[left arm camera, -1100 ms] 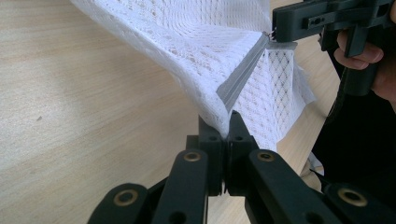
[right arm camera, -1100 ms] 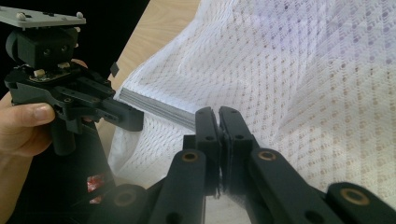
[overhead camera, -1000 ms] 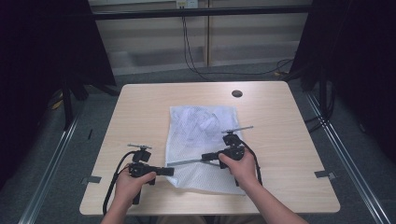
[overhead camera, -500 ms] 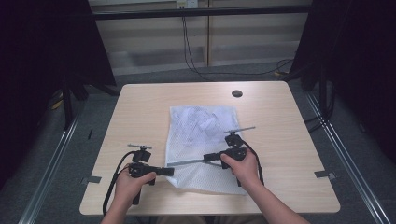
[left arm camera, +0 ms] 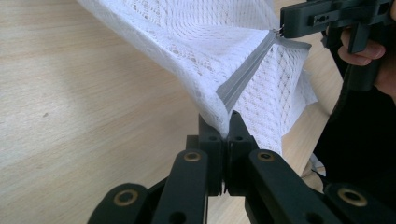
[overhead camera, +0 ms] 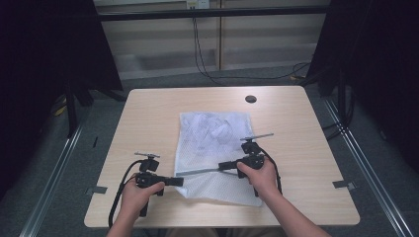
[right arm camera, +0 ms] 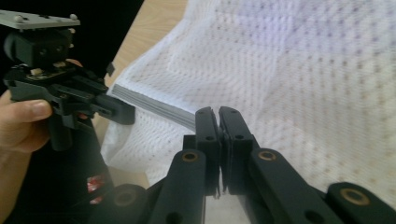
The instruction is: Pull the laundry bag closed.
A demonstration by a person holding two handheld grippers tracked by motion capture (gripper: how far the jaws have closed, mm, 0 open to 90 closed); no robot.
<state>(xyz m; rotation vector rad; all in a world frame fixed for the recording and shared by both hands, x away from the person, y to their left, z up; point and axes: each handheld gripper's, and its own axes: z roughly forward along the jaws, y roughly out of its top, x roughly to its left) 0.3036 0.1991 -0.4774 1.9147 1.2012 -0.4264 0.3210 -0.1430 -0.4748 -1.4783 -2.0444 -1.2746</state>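
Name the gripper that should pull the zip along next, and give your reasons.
Probably the right gripper: its shut jaws sit on the grey zipper partway across the mesh bag, apparently at the slider. The left gripper is shut on the zipper's end at the bag's edge, anchoring it.

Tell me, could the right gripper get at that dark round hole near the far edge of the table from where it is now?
Probably not right now. The right gripper is shut on the zipper of the mesh bag, near the person's edge. The hole lies beyond the bag, with bare table around it; it would have to let go first.
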